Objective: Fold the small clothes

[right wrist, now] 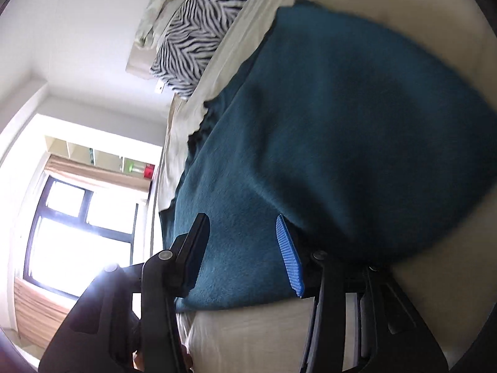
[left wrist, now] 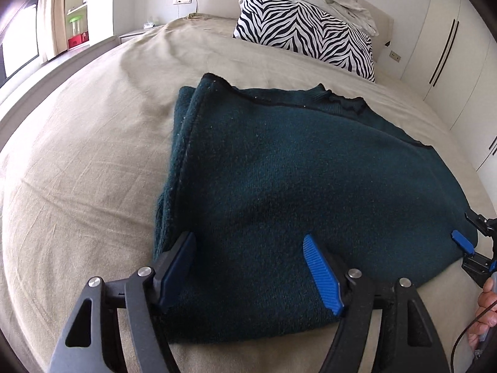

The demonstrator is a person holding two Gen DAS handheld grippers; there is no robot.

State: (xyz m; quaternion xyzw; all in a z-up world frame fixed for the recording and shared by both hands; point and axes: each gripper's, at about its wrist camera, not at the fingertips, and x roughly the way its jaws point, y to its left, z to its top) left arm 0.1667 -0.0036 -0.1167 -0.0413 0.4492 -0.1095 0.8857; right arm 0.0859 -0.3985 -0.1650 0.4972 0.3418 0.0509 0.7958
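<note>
A dark teal knit garment (left wrist: 279,168), already doubled over, lies flat on the beige bedsheet (left wrist: 77,155) of a bed, its black-trimmed edge toward the zebra-print pillow (left wrist: 307,40) at the headboard; the left gripper (left wrist: 251,264) stands over the near left corner of the cloth, jaws wide, one blue pad at the folded left edge and the other resting on top of the fabric, so nothing appears pinched there; the spacing looks meant to straddle the near hem for the next fold. The right gripper (right wrist: 245,248), rolled on its side, has its jaws at a moderate gap with the garment's near right edge between them; blur hides whether the pads press the fabric, so a grip cannot be confirmed; in the left wrist view its blue pad (left wrist: 462,242) shows at the cloth's right corner, beside the person's hand (left wrist: 487,307). Both tools sit at the near corners, likely to lift that edge together.
</note>
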